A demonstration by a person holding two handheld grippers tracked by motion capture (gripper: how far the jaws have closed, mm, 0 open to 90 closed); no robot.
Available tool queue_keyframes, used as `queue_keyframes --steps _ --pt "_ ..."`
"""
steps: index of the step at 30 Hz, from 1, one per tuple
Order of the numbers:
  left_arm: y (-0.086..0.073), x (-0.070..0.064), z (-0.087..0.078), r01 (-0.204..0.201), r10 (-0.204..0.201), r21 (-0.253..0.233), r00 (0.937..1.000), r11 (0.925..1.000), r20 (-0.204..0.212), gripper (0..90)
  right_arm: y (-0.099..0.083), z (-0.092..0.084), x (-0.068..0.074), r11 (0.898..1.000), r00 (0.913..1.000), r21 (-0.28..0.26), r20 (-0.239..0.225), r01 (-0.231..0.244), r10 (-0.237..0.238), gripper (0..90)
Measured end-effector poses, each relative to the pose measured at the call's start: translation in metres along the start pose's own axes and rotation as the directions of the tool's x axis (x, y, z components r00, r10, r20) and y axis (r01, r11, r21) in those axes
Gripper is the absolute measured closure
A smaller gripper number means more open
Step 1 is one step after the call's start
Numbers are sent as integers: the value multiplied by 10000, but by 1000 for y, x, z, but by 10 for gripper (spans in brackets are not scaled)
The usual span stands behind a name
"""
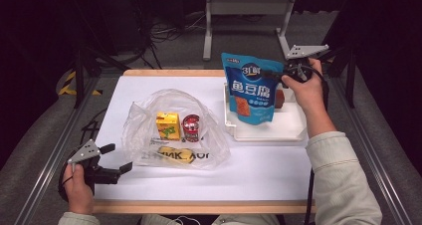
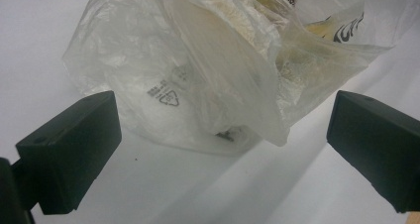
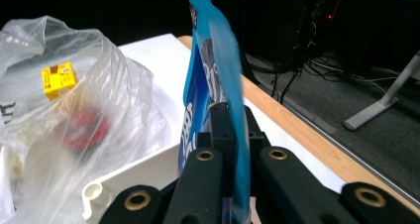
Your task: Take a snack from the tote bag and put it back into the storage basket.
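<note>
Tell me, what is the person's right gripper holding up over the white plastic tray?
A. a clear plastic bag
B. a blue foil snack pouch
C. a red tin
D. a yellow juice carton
B: the right gripper is clamped on the edge of the blue foil snack pouch, upright above the white plastic tray.

Bare surface (image 1: 259, 172) lies open between my left claw (image 1: 115, 158) and the white tray (image 1: 268, 133), while the crumpled plastic bag (image 1: 174, 128) blocks passage directly ahead of that claw.
</note>
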State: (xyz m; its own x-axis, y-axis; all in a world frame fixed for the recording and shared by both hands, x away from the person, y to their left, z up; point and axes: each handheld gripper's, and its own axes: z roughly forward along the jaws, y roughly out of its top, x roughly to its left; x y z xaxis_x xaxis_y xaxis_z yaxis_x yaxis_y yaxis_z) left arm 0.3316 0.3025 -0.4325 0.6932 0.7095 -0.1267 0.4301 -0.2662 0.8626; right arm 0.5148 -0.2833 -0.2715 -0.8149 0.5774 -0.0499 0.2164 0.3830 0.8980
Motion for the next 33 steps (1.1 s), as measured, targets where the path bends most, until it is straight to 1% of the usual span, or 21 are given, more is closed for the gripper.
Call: queue_keyframes --steps 2,3,7,10,13,17,21,24,25,27,29,30,31,32,33 --pt "0 0 0 0 0 3 10000 10000 -14 10 -1 -2 0 9999 10000 128 70 66 -67 897" --pt "0 0 0 63 -63 1 10000 10000 -13 10 -1 -2 0 9998 9999 158 95 80 -82 897" --pt "1 0 2 23 -23 -12 10000 10000 -23 10 -4 -6 -1 9996 9998 269 168 117 -121 896" --pt "2 1 2 35 -35 -18 10000 10000 17 10 -7 -8 -2 9995 9997 323 241 74 -81 894" --pt "2 1 3 20 -20 -31 10000 10000 19 9 -9 -11 -3 9990 9990 452 439 35 -55 889" --pt "2 0 4 -8 8 11 10000 10000 24 9 -12 -15 -4 9989 9989 476 473 -12 -11 884" --pt "2 0 3 39 -39 -19 10000 10000 5 10 -11 -15 -1 9981 9983 603 553 142 -175 863" --pt "2 0 4 6 -6 -19 10000 10000 12 10 -8 -17 2 9988 9985 474 517 141 -165 785" --pt "2 0 4 2 -2 -9 10000 10000 17 9 -7 -17 3 9987 9980 480 594 171 -199 753" --pt "2 0 4 -21 20 30 10000 10000 15 10 -4 -18 5 9985 9981 507 580 182 -211 692" --pt "2 0 4 -11 11 27 10000 10000 29 9 -2 -19 7 9985 9975 480 649 260 -291 612" --pt "2 0 4 -11 11 27 10000 10000 29 10 -2 -19 7 9985 9975 480 649 260 -291 612" --pt "2 0 4 22 -22 28 10000 10000 23 9 1 -22 8 9996 9971 140 704 263 -272 532" --pt "2 0 4 24 -24 39 10000 10000 32 9 1 -22 8 9996 9971 140 704 263 -272 532" --pt "2 0 5 27 -27 39 10000 10000 43 10 3 -23 9 9997 9970 13 734 263 -263 504"
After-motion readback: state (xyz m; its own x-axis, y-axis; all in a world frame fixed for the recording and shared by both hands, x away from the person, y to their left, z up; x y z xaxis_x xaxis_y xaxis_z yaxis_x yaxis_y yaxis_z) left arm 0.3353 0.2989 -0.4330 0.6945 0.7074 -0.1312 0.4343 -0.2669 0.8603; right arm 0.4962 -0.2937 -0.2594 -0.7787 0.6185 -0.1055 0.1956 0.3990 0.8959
